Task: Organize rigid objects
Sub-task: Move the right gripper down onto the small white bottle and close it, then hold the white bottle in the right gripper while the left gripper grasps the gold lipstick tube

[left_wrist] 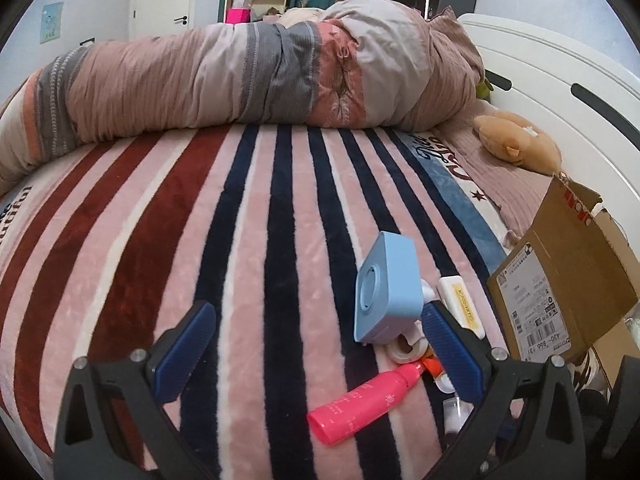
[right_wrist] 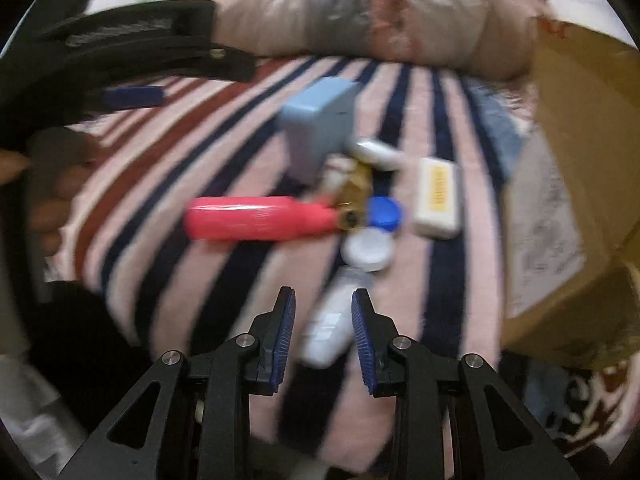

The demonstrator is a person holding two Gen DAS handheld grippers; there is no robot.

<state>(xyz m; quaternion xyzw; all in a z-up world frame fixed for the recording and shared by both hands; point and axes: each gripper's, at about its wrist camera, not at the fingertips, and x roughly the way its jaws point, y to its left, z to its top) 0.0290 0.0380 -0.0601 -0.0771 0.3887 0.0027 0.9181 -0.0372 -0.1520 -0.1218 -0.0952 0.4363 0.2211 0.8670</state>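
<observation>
Nearest us, the right gripper (right_wrist: 323, 326) has its jaws partly apart around a white bottle (right_wrist: 334, 320) lying on the striped blanket (left_wrist: 132, 248); blur hides whether the pads touch it. Our left gripper (left_wrist: 316, 344) gapes wide, holding nothing, the pink bottle (left_wrist: 360, 402) between its fingers. Beyond lie the blue box (left_wrist: 384, 288), white case (left_wrist: 462, 306) and, right, the cardboard box (left_wrist: 560, 280)

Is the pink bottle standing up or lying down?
Lying down: the pink bottle rests lengthwise on the striped blanket, cap end toward the blue box.
</observation>
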